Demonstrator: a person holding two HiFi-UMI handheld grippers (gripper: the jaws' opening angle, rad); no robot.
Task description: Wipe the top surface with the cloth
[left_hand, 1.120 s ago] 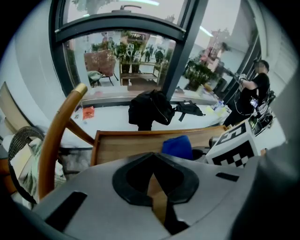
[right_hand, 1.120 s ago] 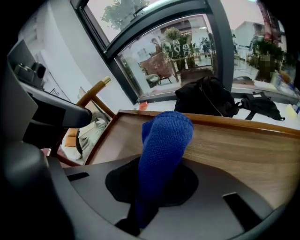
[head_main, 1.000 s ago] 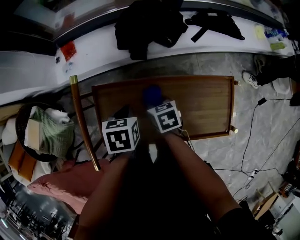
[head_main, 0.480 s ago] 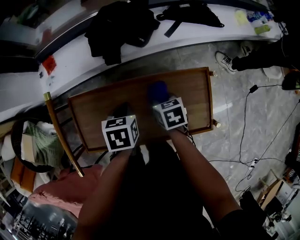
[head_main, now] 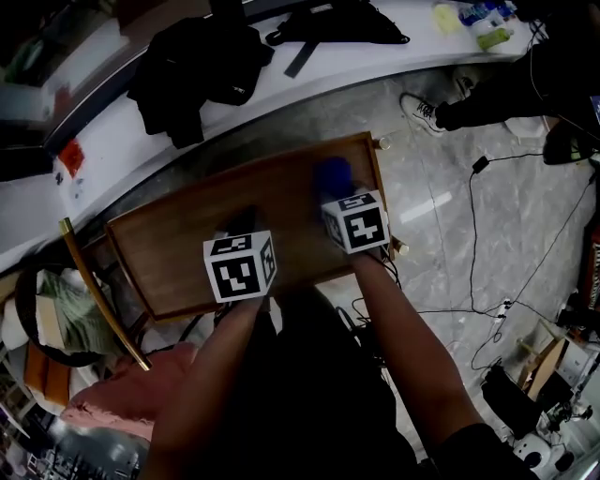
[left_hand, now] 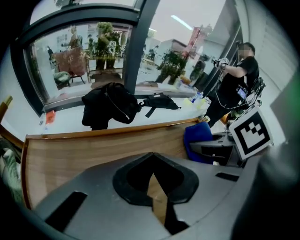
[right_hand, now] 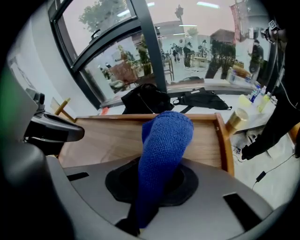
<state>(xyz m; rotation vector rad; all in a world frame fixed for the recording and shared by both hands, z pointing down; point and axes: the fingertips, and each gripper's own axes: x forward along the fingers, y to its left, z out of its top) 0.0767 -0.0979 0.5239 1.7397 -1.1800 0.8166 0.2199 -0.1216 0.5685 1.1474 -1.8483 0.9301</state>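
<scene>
The brown wooden table top [head_main: 178, 248] runs across the middle of the head view. My right gripper [head_main: 337, 194] is near the table's right end, shut on a blue knitted cloth [head_main: 333, 173]. In the right gripper view the cloth [right_hand: 166, 133] sticks out of the jaws of the right gripper [right_hand: 159, 166] over the wood [right_hand: 108, 140]. My left gripper [head_main: 246, 223] is over the middle of the top. Its jaws look shut in the left gripper view, with only a thin slit and nothing held by the left gripper [left_hand: 152, 157]. The cloth [left_hand: 197, 138] shows to its right.
A black jacket [head_main: 192, 61] and a black bag [head_main: 337, 26] lie on the white ledge behind the table. A brass-tipped wooden pole [head_main: 98, 291], a basket [head_main: 37, 309] and pink fabric [head_main: 117, 389] are at the left. Cables [head_main: 473, 244] cross the floor at the right. A person [left_hand: 236, 70] stands at the far right.
Both grippers have shifted right along the table top. The blue cloth went from about the middle of the top to near its right end.
</scene>
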